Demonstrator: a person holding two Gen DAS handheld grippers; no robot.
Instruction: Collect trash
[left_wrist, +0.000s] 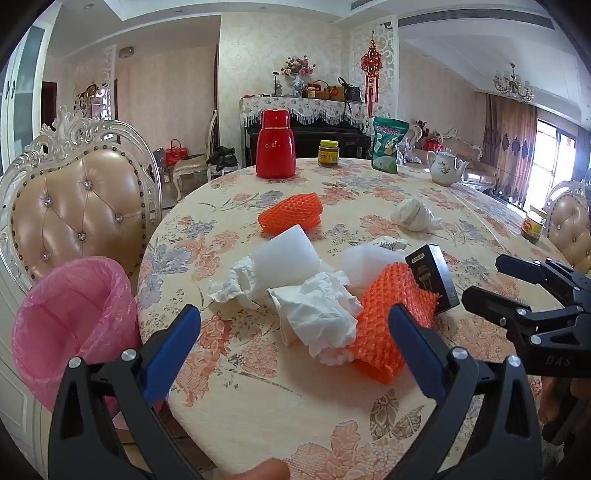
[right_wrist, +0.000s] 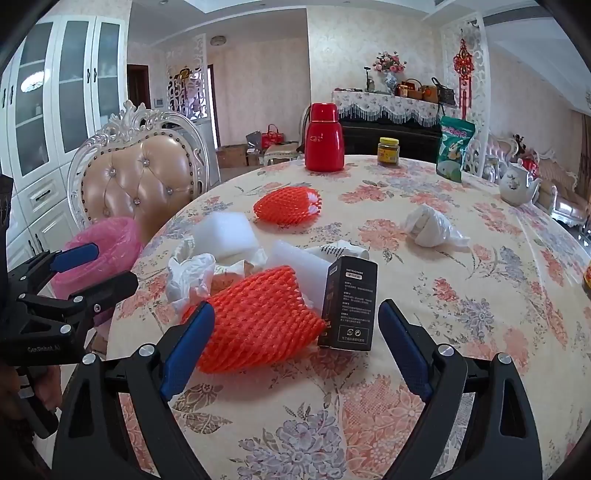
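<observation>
Trash pile risks, both claws empty

We are hovering left gripper (left_wrist: 295, 332) and right gripper (right_wrist: 295, 339), both spread wide, over trash heaped mid-table: tissue (left_wrist: 317, 310), orange foam net (right_wrist: 258, 317), black box (right_wrist: 349, 302). Box is tilting, likely toppling if nudged; tissue may be slipping before reaching the pink-lined bin (left_wrist: 70, 317) beside the table edge.

Both grippers hang side by side, level and pointing the same way. The left gripper (left_wrist: 293, 332) has its blue-padded fingers (left_wrist: 170, 350) spread wide with nothing between them. The right gripper (right_wrist: 295, 332) is spread just as wide, its pads (right_wrist: 404, 345) gripping nothing either.
</observation>
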